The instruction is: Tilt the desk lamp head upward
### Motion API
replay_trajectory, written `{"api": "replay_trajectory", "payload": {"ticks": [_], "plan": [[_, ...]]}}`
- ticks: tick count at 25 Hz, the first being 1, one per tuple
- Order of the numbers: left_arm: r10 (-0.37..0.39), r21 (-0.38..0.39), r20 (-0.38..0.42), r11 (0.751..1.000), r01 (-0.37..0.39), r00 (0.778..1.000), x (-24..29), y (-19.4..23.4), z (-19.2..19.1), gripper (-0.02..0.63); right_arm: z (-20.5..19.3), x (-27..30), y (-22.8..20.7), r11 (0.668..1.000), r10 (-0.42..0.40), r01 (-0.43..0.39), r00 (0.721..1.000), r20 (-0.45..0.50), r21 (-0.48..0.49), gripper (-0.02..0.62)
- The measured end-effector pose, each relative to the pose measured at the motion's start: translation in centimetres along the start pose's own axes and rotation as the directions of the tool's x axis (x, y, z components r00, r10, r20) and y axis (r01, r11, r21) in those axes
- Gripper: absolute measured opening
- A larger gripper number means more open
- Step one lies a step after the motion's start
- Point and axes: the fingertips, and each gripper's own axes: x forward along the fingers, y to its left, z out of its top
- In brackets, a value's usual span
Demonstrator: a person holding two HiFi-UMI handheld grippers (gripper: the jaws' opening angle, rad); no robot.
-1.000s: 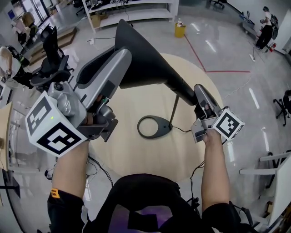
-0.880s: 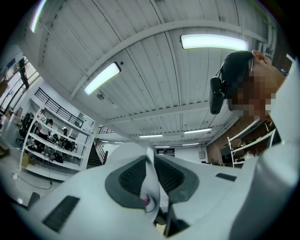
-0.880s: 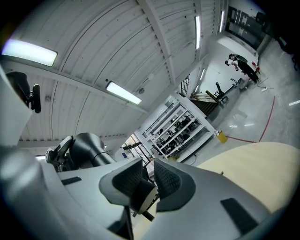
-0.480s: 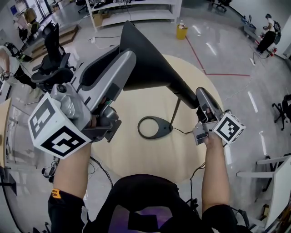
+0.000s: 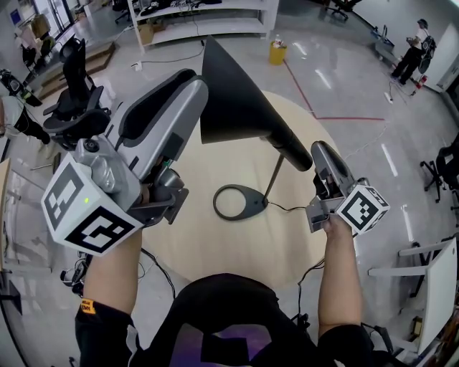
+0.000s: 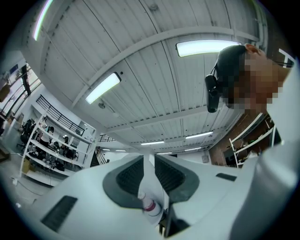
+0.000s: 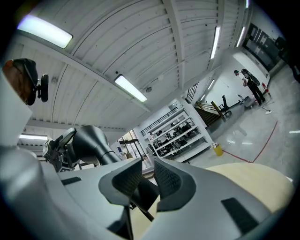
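The glossy grey floor [image 5: 344, 79], with white shelving [image 5: 208, 18] at its far side, carries a round table [image 5: 215, 251]. Above the table's centre, the left gripper [image 5: 192, 84] clamps the rim of the black lamp head [image 5: 240, 107]. The contact is hard to make out from above. The right gripper [image 5: 320, 152] pinches the head's narrow neck.

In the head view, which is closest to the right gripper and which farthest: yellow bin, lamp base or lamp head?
1. Lamp head, its narrow end in the right gripper.
2. Lamp base, on the table, left of it.
3. Yellow bin, far away on the floor.
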Motion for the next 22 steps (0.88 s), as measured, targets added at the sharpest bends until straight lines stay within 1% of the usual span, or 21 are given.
{"api": "replay_trajectory", "payload": {"ticks": [3,6,8,10,13,15,17,20,22], "plan": [[0.032,-0.005,0.038,0.999,-0.031,0.999,-0.7,0.7,0.7,0.106,0.5,-0.9,0.4,0.999,-0.011,0.011,1.0,0.009,-0.035,0.089],[0.068,0.001,0.067,0.998,-0.069,0.995,-2.7,1.9,1.5,0.106,0.5,-1.3,1.7,0.997,-0.029,0.03,0.999,0.013,-0.077,0.089],[0.095,0.006,0.065,0.995,-0.096,0.993,-4.4,2.8,1.4,0.106,0.4,-1.5,2.7,0.991,-0.056,0.058,0.998,0.02,-0.121,0.089],[0.128,0.012,0.042,0.992,-0.129,0.991,-6.0,3.8,0.3,0.106,0.3,-1.8,3.4,0.975,-0.107,0.112,0.994,0.035,-0.191,0.089],[0.178,0.044,-0.036,0.983,-0.177,0.983,-8.4,4.8,-3.1,0.106,-0.2,-2.5,4.7,0.929,-0.19,0.201,0.98,0.066,-0.311,0.087],[0.206,0.062,-0.101,0.978,-0.2,0.973,-10.0,5.2,-6.1,0.104,-1.2,-2.8,6.0,0.897,-0.232,0.242,0.97,0.073,-0.37,0.087],[0.221,0.047,-0.166,0.975,-0.216,0.961,-11.3,5.3,-9.4,0.104,-2.5,-3.0,7.1,0.868,-0.268,0.27,0.961,0.066,-0.417,0.087],[0.23,0.001,-0.261,0.971,-0.237,0.938,-13.2,4.9,-15.0,0.104,-5.0,-3.2,8.4,0.83,-0.324,0.313,0.944,0.057,-0.462,0.086],[0.226,-0.019,-0.321,0.97,-0.244,0.92,-14.6,4.5,-18.5,0.104,-7.0,-3.3,8.8,0.817,-0.363,0.344,0.93,0.051,-0.464,0.046]]}}
